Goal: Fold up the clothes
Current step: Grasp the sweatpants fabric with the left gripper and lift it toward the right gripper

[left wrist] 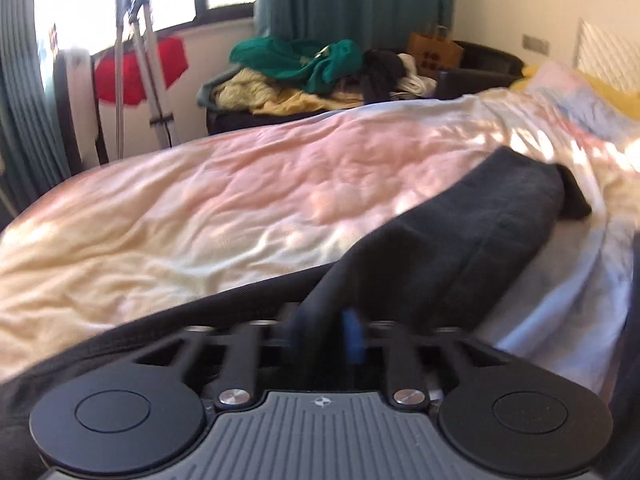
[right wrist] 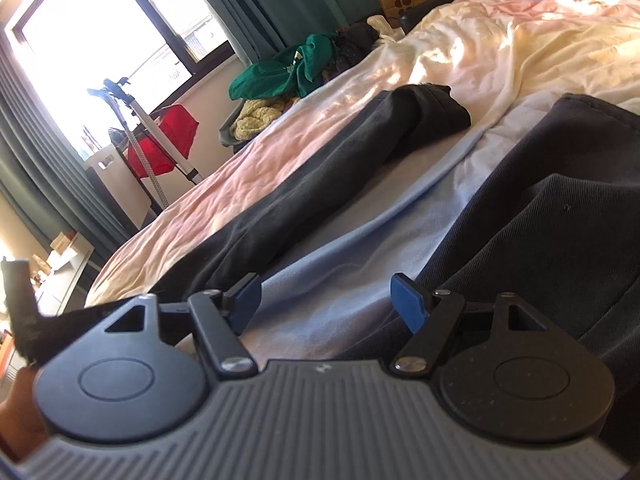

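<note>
A bed (left wrist: 200,208) under a pink and cream quilt fills both views, with dark trousers (right wrist: 320,168) spread across it, one leg running toward 1 o'clock in the right wrist view. The left claw (left wrist: 332,332) has its blue pads pressed together on a fold of the trousers at 6 o'clock, while the right claw (right wrist: 326,300) stands wide apart and empty over the pale blue sheet (right wrist: 340,264) between the legs

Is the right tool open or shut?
Open. The right tool has its blue fingers wide apart, with only blue sheet between them.
</note>
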The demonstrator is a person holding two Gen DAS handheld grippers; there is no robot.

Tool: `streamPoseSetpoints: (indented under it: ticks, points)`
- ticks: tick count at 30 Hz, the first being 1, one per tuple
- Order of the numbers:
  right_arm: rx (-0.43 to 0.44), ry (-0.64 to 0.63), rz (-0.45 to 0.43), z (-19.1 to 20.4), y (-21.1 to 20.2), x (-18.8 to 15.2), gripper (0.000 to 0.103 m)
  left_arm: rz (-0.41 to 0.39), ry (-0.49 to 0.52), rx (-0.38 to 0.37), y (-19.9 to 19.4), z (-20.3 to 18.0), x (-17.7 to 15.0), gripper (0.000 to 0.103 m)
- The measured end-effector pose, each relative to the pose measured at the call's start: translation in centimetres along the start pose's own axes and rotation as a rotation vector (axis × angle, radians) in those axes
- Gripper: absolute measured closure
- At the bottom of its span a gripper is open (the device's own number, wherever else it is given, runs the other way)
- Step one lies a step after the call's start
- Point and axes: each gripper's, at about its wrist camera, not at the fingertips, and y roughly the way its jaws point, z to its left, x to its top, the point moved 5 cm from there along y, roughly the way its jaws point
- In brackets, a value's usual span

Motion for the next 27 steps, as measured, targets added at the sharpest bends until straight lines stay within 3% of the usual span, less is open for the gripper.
streamPoseSetpoints:
  ticks: [6, 15, 17, 22, 27]
  points:
    - [0.005, -0.019, -0.021, 0.4, -0.9, 0.2, 0.029, -0.153, 0.237, 0.078, -8.9, -6.2, -4.1, 0.1]
    - [0.029, -0.011, -0.028, 0.4, -3.5, 1.1, 0.029, -0.188, 0.133, 0.136, -10.3, -9.4, -12.9, 0.097]
    - [0.028, -0.032, -0.015, 0.9, -3.4, 1.7, 0.029, -0.196, 0.13, 0.141, -10.1, -9.4, -13.1, 0.096]
    - [0.016, -0.197, -0.024, 4.9, 1.5, 5.0, 0.029, -0.223, 0.037, 0.084, -9.9, -8.0, -13.5, 0.095]
    - [-0.151, -0.343, 0.061, 7.6, 14.0, 7.5, 0.031, -0.231, -0.05, 0.02, -9.5, -6.9, -14.0, 0.095]
